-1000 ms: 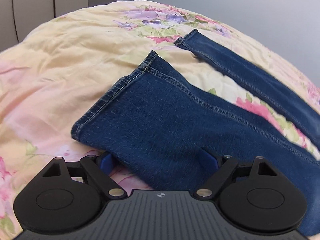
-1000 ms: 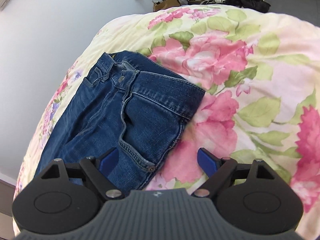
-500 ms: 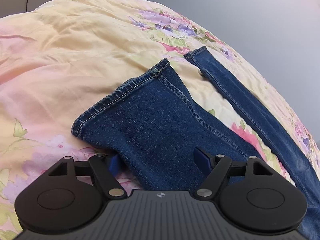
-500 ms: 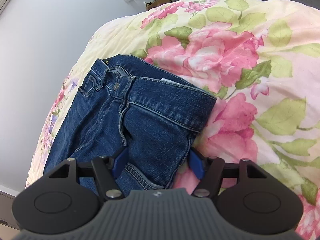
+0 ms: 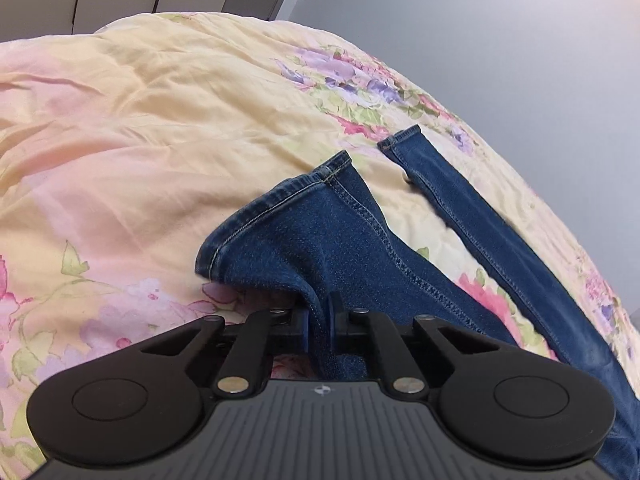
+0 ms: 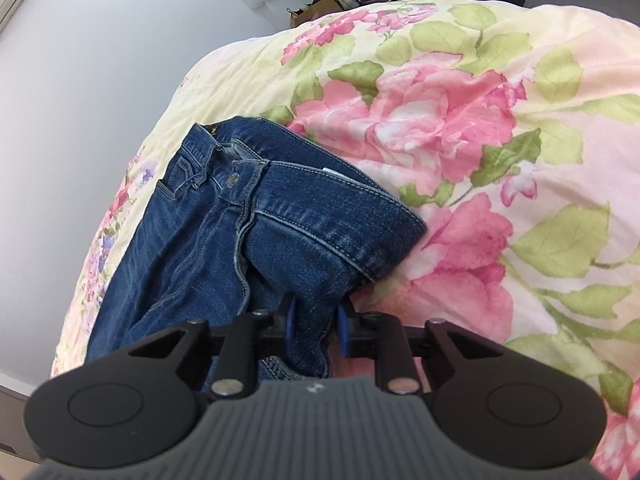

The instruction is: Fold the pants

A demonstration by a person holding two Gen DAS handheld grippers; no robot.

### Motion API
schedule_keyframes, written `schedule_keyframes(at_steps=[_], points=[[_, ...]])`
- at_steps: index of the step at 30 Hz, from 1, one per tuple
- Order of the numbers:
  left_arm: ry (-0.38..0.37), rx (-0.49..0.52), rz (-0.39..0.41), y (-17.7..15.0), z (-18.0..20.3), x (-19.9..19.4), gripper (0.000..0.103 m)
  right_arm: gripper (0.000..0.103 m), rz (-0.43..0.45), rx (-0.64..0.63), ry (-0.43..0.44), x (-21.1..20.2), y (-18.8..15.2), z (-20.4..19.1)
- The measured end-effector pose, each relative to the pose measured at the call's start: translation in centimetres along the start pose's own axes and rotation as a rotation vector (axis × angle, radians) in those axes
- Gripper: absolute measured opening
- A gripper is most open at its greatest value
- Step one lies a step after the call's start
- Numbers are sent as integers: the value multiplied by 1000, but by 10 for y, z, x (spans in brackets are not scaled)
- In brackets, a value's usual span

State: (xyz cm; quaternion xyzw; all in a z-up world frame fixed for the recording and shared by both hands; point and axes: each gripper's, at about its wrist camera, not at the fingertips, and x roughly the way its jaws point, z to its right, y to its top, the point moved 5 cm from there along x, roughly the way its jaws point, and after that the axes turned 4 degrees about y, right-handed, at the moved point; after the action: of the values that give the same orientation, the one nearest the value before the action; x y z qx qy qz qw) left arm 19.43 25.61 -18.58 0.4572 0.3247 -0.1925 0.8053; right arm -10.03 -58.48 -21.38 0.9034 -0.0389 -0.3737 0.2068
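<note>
A second ago both grippers stood wide open over flat denim; their jaws have just been closing, and each now pinches a raised fold of the jeans [image 5: 336, 240]. The left gripper [image 5: 319, 316] is clamped on the near leg just behind its hem, cloth bunched between the blue pads. The right gripper [image 6: 314, 318] is clamped on the hip side below the waistband [image 6: 320, 216]. The jeans lie spread on the floral bed cover [image 5: 140, 140], the far leg [image 5: 480, 220] flat and apart. The pinched denim runs down behind each gripper's body, out of sight.
</note>
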Motion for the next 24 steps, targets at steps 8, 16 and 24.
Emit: schedule_keyframes(at_steps=[8, 16, 24], points=[[-22, -40, 4, -1, -12, -2, 9, 13, 5, 5, 11, -3, 1, -2], [-140, -55, 75, 30, 9, -19, 3, 8, 26, 77, 76, -14, 11, -12], [-165, -57, 85, 58, 34, -17, 3, 6, 58, 119, 156, -24, 33, -37]])
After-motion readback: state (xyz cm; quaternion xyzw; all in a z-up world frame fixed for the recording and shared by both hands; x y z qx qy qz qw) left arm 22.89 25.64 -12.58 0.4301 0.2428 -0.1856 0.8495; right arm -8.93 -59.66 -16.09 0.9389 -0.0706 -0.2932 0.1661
